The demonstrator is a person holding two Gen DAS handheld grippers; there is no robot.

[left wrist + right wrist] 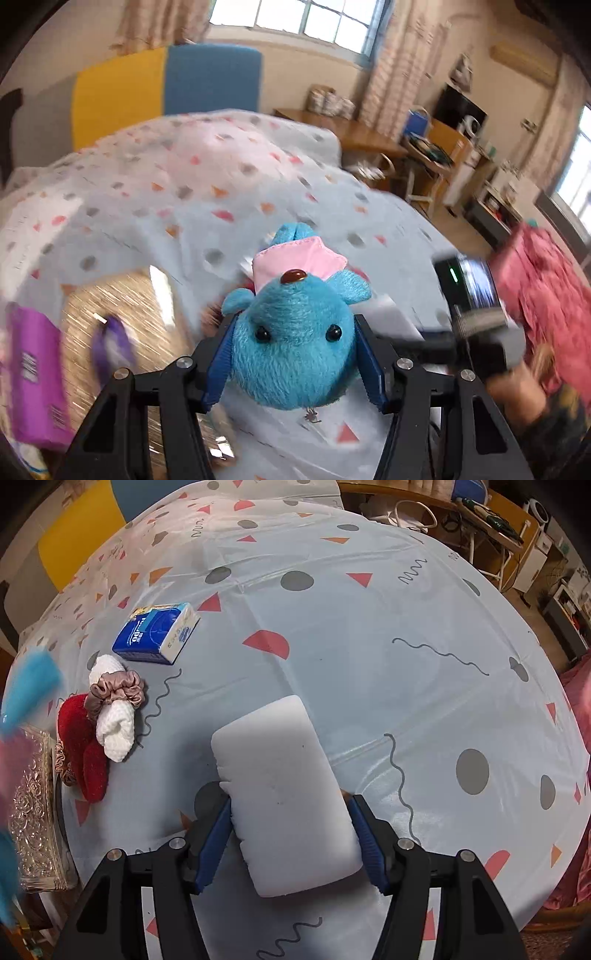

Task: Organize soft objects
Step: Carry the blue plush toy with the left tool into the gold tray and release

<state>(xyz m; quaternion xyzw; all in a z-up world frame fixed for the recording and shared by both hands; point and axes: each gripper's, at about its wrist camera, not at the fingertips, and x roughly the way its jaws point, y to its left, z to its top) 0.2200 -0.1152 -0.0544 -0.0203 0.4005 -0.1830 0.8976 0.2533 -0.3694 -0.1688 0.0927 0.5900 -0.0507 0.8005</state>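
Note:
A blue plush toy (291, 350) with a pink cloth on its front hangs above the patterned tablecloth (207, 173). My left gripper (295, 319) is shut on its head, one blue pad on each side. In the right wrist view a white sponge block (284, 775) sticks out forward over the tablecloth (406, 627). My right gripper (290, 799) is shut on it and the left pad dents its edge. The plush shows there as a blue blur (29, 690) at the far left.
A blue tissue pack (159, 633), a white knitted roll (114, 731) with a satin scrunchie (114, 694) and a red soft item (85, 749) lie at the left. A gold embossed box (33, 830) stands at the table's left edge, with a purple pack (33, 376) beside it. Pink fabric (546, 280) is at the right.

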